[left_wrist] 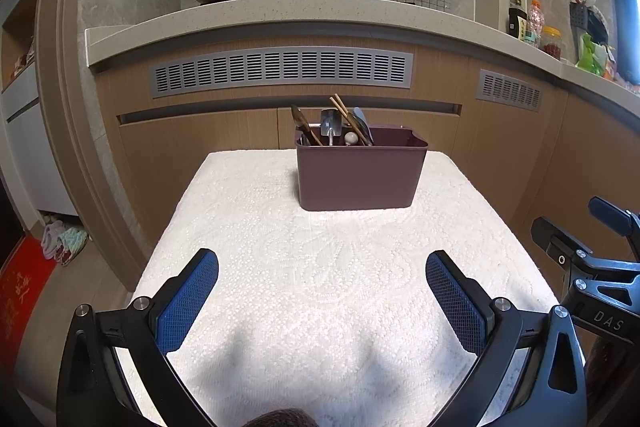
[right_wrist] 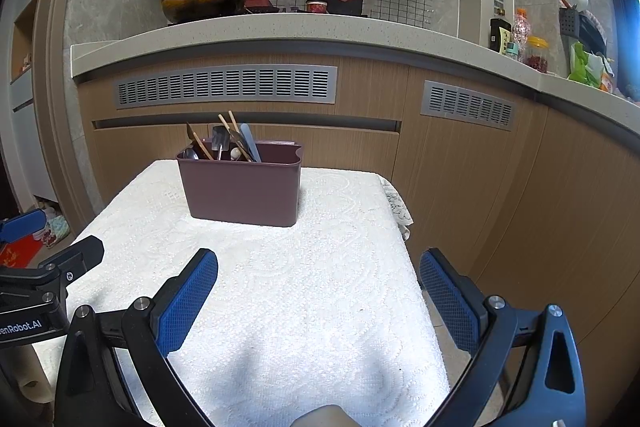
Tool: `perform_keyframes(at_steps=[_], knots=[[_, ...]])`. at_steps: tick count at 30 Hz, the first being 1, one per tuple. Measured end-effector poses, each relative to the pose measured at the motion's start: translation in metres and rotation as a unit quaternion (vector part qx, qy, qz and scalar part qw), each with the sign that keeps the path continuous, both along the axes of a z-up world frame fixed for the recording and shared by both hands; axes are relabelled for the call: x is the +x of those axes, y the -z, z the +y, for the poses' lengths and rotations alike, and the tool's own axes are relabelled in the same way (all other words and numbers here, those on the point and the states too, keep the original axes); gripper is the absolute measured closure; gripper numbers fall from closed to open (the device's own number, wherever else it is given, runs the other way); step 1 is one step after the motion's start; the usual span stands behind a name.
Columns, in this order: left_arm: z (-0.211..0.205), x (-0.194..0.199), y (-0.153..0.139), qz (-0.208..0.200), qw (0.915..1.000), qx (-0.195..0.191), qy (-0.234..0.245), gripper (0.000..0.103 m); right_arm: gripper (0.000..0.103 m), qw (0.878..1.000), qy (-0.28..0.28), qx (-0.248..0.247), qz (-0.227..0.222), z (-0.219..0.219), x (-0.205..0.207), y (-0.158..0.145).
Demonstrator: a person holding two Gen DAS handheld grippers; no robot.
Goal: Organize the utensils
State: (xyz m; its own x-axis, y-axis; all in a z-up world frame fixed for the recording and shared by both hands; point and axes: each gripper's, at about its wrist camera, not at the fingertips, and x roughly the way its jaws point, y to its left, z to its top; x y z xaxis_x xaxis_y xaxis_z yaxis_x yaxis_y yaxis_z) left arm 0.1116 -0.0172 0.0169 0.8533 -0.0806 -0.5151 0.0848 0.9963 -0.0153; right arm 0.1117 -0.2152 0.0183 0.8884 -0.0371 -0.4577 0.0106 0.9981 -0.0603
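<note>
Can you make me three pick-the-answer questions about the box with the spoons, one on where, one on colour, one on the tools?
1. Where do the utensils stand?
A. at the left end of the box
B. flat on the cloth
C. on the counter

2. What colour is the box?
A. yellow
B. maroon
C. white

3. How are the two tools?
A. both open and empty
B. both shut on spoons
C. one holds chopsticks

Answers:
1 A: they stick up from the box's left end.
2 B: its walls are dark maroon against the white cloth.
3 A: the left tool and right tool each show blue pads wide apart with nothing between.
</note>
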Motion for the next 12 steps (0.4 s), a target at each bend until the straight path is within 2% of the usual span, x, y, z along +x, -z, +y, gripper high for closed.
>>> perform_keyframes(at_steps=[12], knots=[[0.0087,0.0029,0.0036,0.002,1.0000,0.001,-0.009,0.000,0.001,1.000,-0.003,-0.001,0.002,0.0008,0.0001,0.0005]])
